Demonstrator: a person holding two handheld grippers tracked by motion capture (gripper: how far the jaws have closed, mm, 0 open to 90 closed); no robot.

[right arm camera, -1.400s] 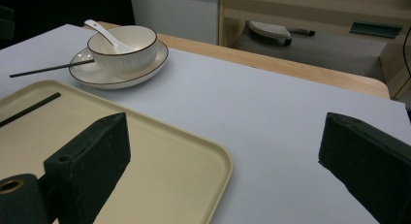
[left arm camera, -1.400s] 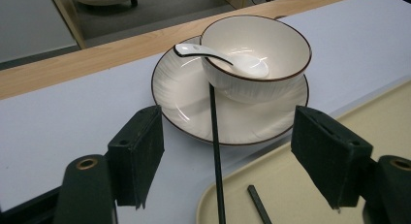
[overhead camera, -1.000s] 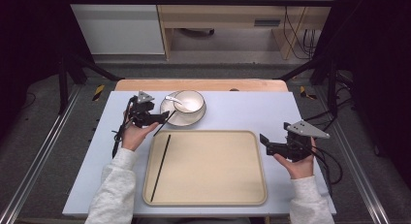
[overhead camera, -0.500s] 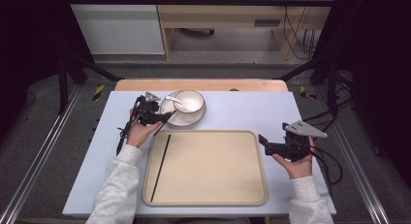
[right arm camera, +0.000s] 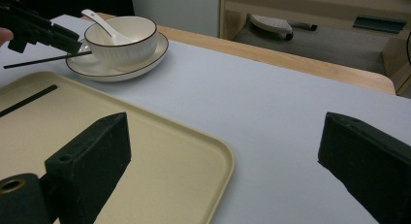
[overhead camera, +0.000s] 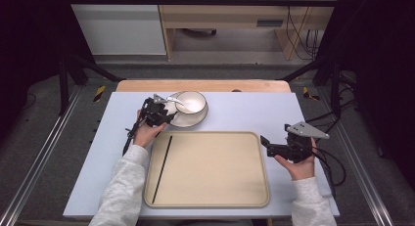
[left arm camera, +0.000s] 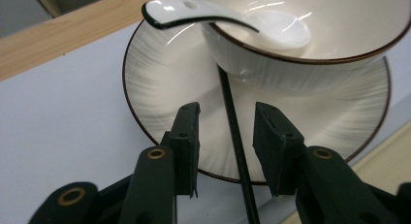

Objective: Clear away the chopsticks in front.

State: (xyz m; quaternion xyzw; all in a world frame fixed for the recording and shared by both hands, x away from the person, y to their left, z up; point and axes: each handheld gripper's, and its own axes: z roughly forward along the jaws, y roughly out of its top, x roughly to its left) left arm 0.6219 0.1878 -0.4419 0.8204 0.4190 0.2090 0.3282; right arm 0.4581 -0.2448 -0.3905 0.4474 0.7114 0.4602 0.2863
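A pale blue table (overhead camera: pixel 244 113) carries a beige tray (overhead camera: pixel 210 169) at the near middle. Behind the tray's left corner stands a white plate (left arm camera: pixel 169 88) with a white bowl (overhead camera: pixel 192 101) on it, and a white spoon (left arm camera: pixel 228 20) lies in the bowl, handle over the rim. One black chopstick (overhead camera: pixel 162 169) lies on the left part of the tray. The left gripper (left arm camera: pixel 227 132) hovers over the near edge of the plate; its jaws are partly open, with a second chopstick (left arm camera: pixel 235 136) between them, not touched by the pads. The right gripper (overhead camera: pixel 266 142) is at the right edge of the tray, jaws wide apart and empty.
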